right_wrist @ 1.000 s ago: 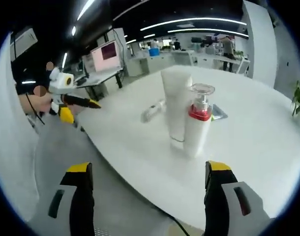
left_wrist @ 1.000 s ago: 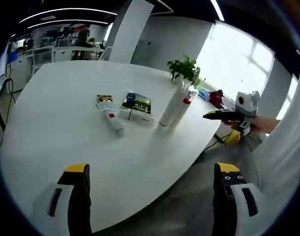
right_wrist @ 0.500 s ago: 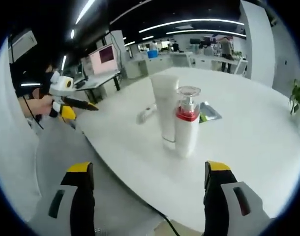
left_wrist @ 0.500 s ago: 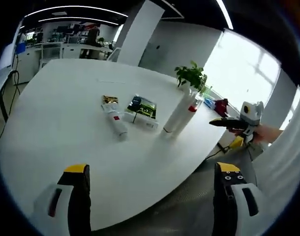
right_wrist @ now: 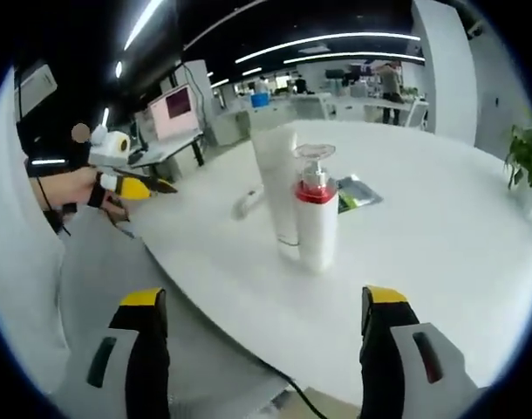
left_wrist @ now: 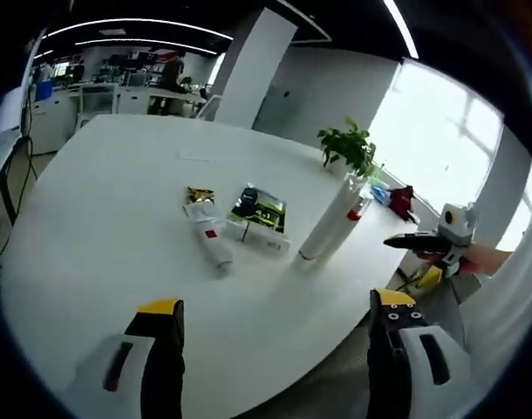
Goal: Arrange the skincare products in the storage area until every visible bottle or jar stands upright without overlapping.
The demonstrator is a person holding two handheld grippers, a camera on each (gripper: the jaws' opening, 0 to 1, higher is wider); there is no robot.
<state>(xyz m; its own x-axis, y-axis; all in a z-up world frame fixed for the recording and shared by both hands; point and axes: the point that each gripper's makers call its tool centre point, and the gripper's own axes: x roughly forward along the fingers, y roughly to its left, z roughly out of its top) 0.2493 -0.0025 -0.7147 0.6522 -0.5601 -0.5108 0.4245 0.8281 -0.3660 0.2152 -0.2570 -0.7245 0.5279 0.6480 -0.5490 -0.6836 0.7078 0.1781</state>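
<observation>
On the round white table (left_wrist: 92, 218) a tall white tube (left_wrist: 327, 225) stands upright with a white pump bottle with a red collar (left_wrist: 358, 209) close behind it. Left of them a white tube (left_wrist: 210, 242) lies flat beside a gold sachet (left_wrist: 199, 194), a green packet (left_wrist: 261, 208) and a second flat tube (left_wrist: 268, 243). My left gripper (left_wrist: 279, 353) hangs open over the near table edge, holding nothing. My right gripper (right_wrist: 266, 353) is open short of the table rim, facing the pump bottle (right_wrist: 316, 223) and tall tube (right_wrist: 276, 183). The lying tube (right_wrist: 247, 202) and green packet (right_wrist: 358, 194) sit behind them.
A potted plant (left_wrist: 348, 146) stands near the far table edge, with small red and blue items (left_wrist: 399, 199) beside it. The right gripper (left_wrist: 427, 244) shows at the table's right side, the left gripper (right_wrist: 131, 185) at the left with a hand. Office desks stand behind.
Both views have shifted with the hands: the left camera has come in over the table, the right one has swung slightly right. The products have not moved. Both grippers stay open.
</observation>
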